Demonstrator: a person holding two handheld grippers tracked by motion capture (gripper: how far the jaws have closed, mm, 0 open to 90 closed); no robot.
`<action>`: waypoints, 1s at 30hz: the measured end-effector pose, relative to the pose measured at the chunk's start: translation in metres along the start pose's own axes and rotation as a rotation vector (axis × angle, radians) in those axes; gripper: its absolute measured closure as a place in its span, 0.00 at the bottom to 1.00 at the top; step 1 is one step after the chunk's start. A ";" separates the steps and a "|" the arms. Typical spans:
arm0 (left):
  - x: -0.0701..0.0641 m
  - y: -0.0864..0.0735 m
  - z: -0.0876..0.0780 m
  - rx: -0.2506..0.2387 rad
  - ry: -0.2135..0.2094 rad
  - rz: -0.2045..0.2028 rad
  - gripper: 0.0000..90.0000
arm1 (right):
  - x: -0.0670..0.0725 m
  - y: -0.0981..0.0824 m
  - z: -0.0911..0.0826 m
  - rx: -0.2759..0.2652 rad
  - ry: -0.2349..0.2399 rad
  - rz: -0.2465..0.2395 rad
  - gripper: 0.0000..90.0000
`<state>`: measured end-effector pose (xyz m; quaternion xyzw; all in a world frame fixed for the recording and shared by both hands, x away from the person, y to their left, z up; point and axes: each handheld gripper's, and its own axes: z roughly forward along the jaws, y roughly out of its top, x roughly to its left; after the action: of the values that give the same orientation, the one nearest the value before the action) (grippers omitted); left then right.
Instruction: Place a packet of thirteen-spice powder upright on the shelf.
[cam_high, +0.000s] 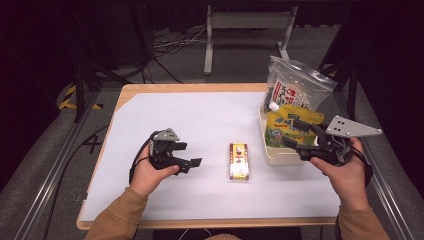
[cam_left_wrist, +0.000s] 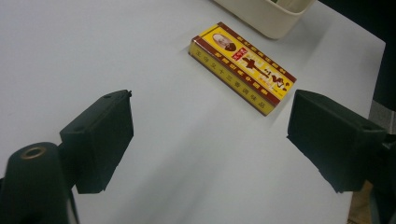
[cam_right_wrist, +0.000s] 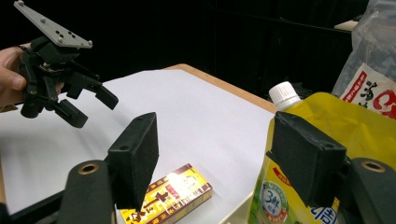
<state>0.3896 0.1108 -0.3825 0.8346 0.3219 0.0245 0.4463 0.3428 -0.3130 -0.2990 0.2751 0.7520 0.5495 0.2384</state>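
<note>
Bright overhead light on the white table (cam_high: 210, 110), dark surroundings, soft shadows, slightly blurry pictures.

A yellow box (cam_high: 239, 161) with dark red edging and red lettering is lying on a white sheet (cam_high: 200, 120) covering a light wooden table (cam_high: 150, 88). A cream bin (cam_high: 280, 154) is holding a yellow pouch (cam_high: 285, 120) with a white cap. Black grippers (cam_high: 187, 155) are showing grey plates.
</note>
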 end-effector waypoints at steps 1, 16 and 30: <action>-0.002 0.002 0.002 0.003 0.008 0.003 0.16 | 0.000 -0.001 0.000 0.010 0.000 0.002 0.36; -0.048 0.040 0.044 0.022 0.004 0.066 0.19 | -0.001 -0.009 -0.002 0.035 0.002 0.005 0.35; -0.070 0.050 0.077 0.048 -0.086 0.113 0.30 | -0.004 -0.010 -0.015 0.016 -0.014 0.006 0.35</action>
<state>0.3853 -0.0036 -0.3734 0.8621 0.2554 0.0059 0.4376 0.3343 -0.3289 -0.3042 0.2830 0.7538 0.5424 0.2398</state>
